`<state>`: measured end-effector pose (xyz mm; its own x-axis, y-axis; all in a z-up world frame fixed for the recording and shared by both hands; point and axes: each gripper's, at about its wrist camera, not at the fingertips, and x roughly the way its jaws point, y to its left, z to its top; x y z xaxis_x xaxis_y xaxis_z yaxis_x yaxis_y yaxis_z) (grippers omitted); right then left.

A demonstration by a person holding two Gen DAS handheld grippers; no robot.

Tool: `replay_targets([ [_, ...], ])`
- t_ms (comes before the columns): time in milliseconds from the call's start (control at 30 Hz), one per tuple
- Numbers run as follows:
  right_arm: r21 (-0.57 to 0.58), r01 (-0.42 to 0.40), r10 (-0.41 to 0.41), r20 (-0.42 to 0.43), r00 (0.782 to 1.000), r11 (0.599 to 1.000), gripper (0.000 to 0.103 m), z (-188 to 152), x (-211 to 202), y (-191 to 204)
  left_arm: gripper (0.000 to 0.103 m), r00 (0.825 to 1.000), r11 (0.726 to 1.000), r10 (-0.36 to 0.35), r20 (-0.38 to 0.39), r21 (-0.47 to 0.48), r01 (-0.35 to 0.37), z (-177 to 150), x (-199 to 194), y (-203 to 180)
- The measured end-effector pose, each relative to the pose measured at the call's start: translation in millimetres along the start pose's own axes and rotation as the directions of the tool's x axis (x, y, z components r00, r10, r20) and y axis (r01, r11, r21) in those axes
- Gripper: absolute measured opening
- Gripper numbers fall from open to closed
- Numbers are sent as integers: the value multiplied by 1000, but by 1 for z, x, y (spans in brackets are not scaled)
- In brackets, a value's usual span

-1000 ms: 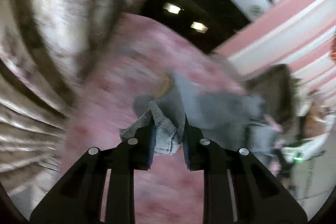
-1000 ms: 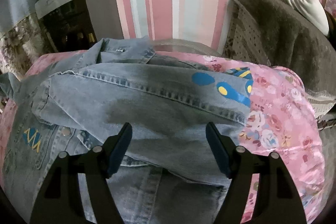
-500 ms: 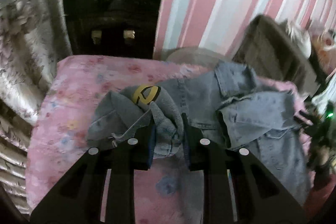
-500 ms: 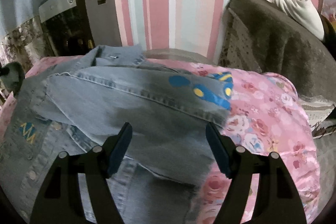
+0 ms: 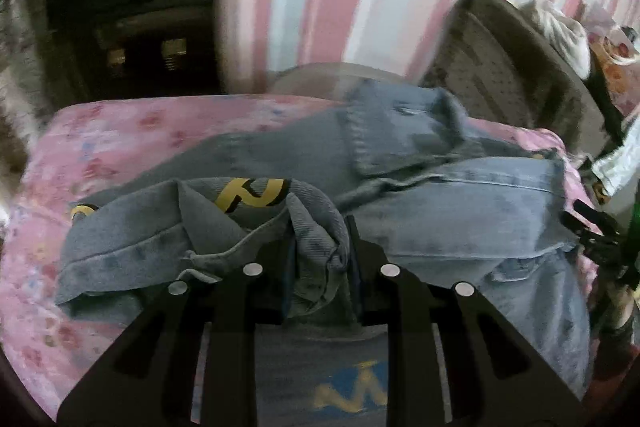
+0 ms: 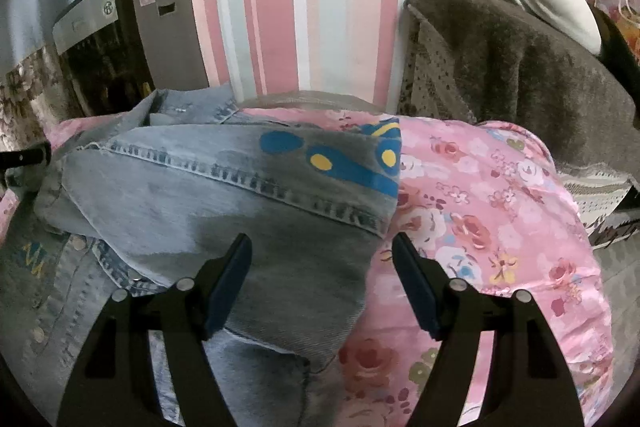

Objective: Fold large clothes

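Note:
A blue denim jacket [image 5: 460, 211] lies on a pink floral cover [image 5: 100, 155]. My left gripper [image 5: 320, 259] is shut on the bunched cuff of its left sleeve [image 5: 160, 227], which bears a yellow and black patch and hangs over the jacket's front. In the right wrist view the other sleeve [image 6: 240, 187], with blue and yellow patches, lies folded across the jacket. My right gripper [image 6: 322, 267] stands open just above that sleeve's end, with nothing between its fingers. The collar [image 6: 188, 107] points toward the striped wall.
A dark cabinet with a grey top [image 6: 120, 39] stands at the back left against the pink striped wall. A brown blanket-covered seat [image 6: 520, 67] with a white cloth [image 6: 552, 3] is at the back right. Bare floral cover [image 6: 500, 207] lies right of the jacket.
My left gripper has carried the sleeve cuff rightward over the jacket body and rolled level. The right gripper has edged right, toward the folded sleeve's end, staying open.

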<state>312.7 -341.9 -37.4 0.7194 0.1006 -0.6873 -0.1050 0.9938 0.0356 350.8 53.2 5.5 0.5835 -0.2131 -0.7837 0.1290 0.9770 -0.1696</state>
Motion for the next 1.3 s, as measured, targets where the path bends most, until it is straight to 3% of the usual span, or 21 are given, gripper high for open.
replay_targets([
  [67,-1,21,-21,14,1000,1000,73,1,-4,-1,21,1000,1000,-12,-7,27,13,3,5,-22],
  [233,-61,192,-191,27,981,979,73,4,-12,-2,21,1000,996,9,-2,88,-9,14,13,-77],
  [500,-71,196,-197,-13,980,978,73,-3,-15,-6,21,997,989,-3,-73,147,13,7,49,-145],
  [567,-52,181,-182,-21,983,982,73,-5,-16,-7,26,997,986,14,-73,168,-1,5,56,-152],
  [700,-34,163,-164,-29,986,986,73,-7,-20,-8,52,997,982,4,-77,187,11,2,59,-156],
  [767,-36,163,-164,-32,986,986,73,-6,-21,-8,73,997,976,8,-70,216,8,-2,54,-160],
  [833,-27,153,-154,-34,988,988,73,-6,-22,-7,81,998,972,7,-59,233,7,-5,46,-161],
  [1100,-22,85,-86,-44,995,996,73,0,-26,10,90,999,962,-21,-38,272,31,-26,1,-136],
  [1300,-43,9,-11,-52,999,999,73,9,-21,45,98,995,966,94,-8,243,-90,-34,-24,-71],
])
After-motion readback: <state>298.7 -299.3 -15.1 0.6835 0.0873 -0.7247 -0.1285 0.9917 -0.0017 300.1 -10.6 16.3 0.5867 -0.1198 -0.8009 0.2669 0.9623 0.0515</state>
